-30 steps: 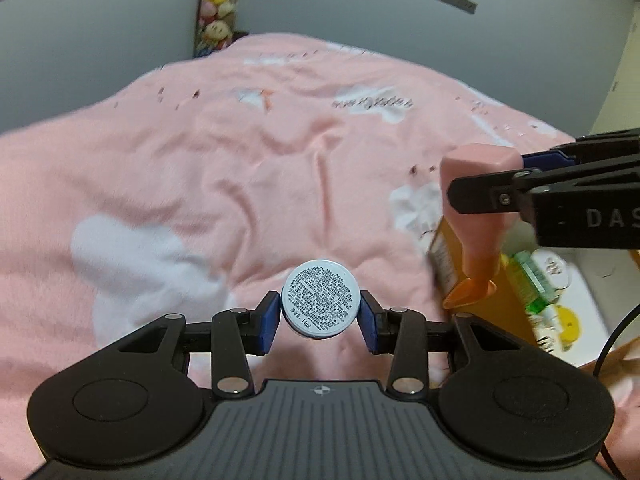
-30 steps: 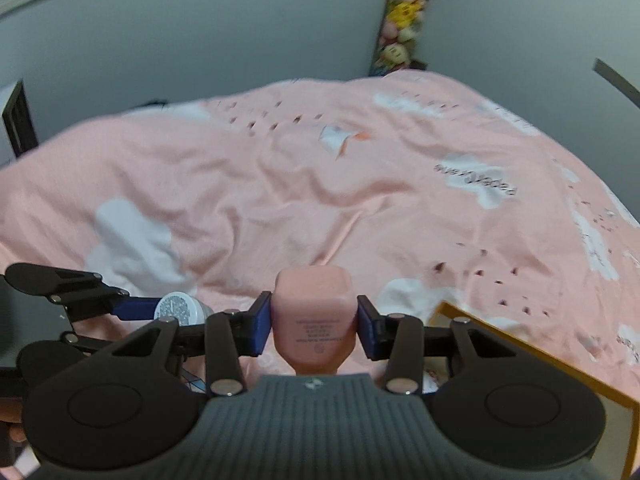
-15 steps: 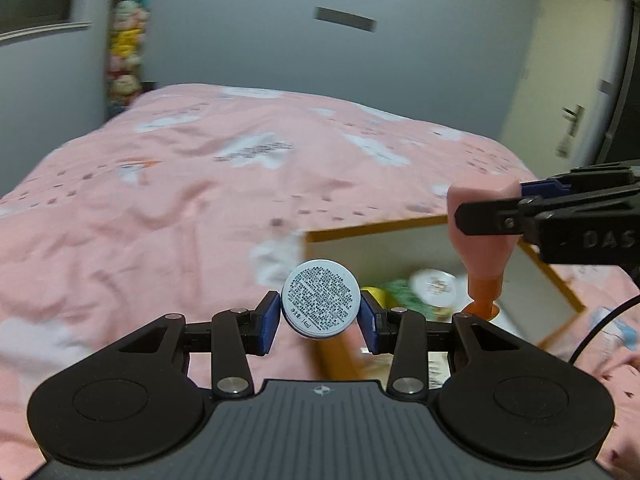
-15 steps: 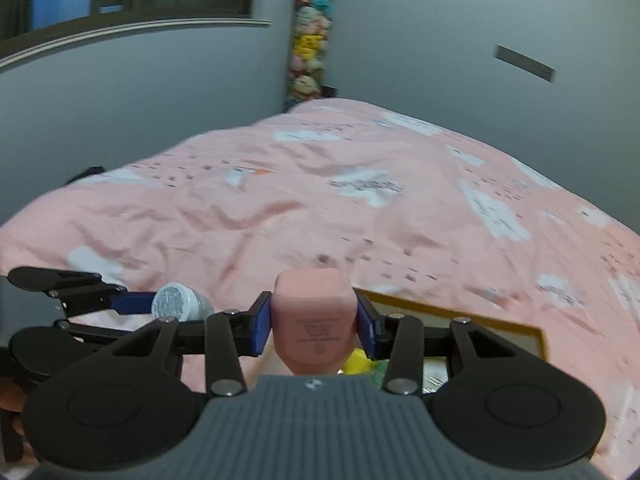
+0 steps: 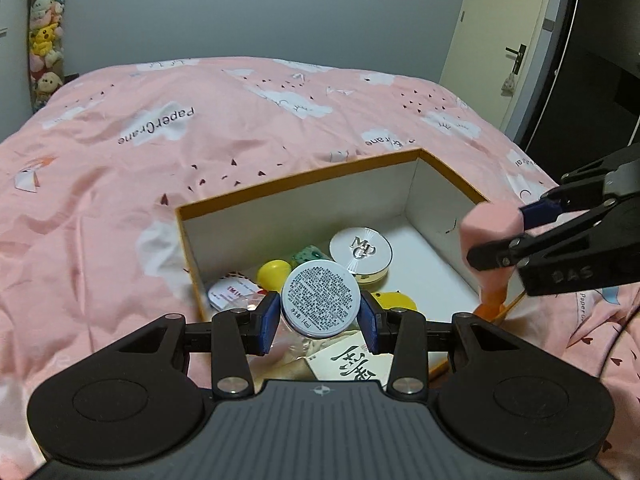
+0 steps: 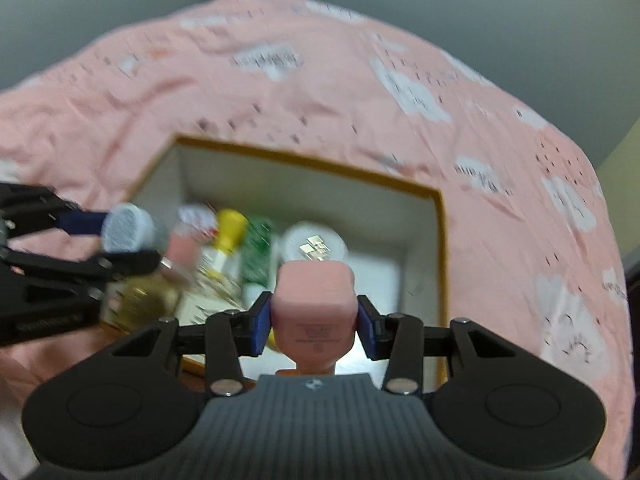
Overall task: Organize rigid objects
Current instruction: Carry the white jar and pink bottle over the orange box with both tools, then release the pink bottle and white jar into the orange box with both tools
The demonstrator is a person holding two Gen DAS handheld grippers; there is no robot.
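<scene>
Small round white tin with printed label (image 5: 319,298) clamped in my left tongs (image 5: 319,320), over near-left corner of open orange-rimmed cardboard box (image 5: 296,184). Pink squat bottle with orange cap (image 6: 313,312) gripped in right tongs (image 6: 313,326), over near-right edge. Lower both into bare white floor at right; avoid round silver compact (image 5: 361,254).

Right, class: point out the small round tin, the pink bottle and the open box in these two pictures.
small round tin (image 5: 319,297), left wrist view, on its printed flat face.
pink bottle (image 6: 313,304), right wrist view, on its pink base end.
open box (image 5: 304,181), left wrist view, on its orange far rim.
</scene>
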